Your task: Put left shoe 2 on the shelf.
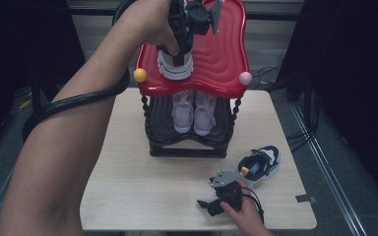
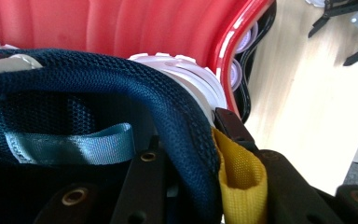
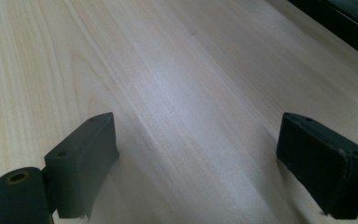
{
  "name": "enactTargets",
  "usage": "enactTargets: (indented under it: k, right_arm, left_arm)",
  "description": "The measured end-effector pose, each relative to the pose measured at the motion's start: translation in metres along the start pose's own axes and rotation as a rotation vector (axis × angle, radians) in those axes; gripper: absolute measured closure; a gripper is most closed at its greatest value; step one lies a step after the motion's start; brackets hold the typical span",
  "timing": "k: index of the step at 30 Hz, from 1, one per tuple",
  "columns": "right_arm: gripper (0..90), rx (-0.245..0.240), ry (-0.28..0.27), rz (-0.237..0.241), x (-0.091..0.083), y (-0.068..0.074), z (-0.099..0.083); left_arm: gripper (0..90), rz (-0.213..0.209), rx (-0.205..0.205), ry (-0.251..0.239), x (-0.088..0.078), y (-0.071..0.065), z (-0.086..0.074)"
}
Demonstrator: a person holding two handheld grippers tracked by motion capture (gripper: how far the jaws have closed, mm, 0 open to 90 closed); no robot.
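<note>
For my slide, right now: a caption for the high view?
Left gripper sets a shoe on the red shelf.

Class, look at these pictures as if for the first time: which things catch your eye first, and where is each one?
The glossy red top shelf of the shoe rack stands out at the table's far side. The left gripper holds a navy shoe over it. A pink pair sits below, and a second navy shoe lies on the table near the right gripper.

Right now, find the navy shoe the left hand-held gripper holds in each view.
High view: the navy shoe sits top centre, over the red shelf.
Left gripper view: its mesh collar spreads across the left and centre.
Right gripper view: not here.
Shared landmark: the red shelf; wooden table shows in all three.
</note>
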State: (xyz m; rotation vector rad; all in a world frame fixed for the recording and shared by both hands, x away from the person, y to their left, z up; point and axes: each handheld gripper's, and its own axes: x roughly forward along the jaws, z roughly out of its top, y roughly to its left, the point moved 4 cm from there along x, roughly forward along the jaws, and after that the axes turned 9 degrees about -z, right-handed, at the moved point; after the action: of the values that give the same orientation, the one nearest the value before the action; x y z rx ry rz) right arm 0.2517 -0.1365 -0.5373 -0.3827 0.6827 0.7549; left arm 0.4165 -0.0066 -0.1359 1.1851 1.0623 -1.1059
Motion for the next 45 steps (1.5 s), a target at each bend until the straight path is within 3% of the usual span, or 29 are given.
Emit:
enactTargets:
  k: [12, 32, 37, 45]
  right_arm:
    - [11.5, 0.0, -0.001, 0.003, 0.0, 0.0, 0.0]
    - [11.5, 0.001, 0.0, 0.002, 0.0, 0.0, 0.0]
    - [11.4, 0.0, -0.001, 0.003, 0.0, 0.0, 0.0]
    - [11.4, 0.0, 0.0, 0.003, 0.0, 0.0, 0.0]
  left_arm:
    - [73.4, 0.001, 0.013, -0.001, 0.009, 0.005, 0.004]
    - [73.2, 0.023, 0.046, -0.014, 0.011, 0.007, 0.003]
    - [72.4, 0.02, 0.016, -0.022, 0.011, 0.008, 0.001]
    - [69.6, 0.021, 0.013, -0.025, 0.01, 0.01, -0.002]
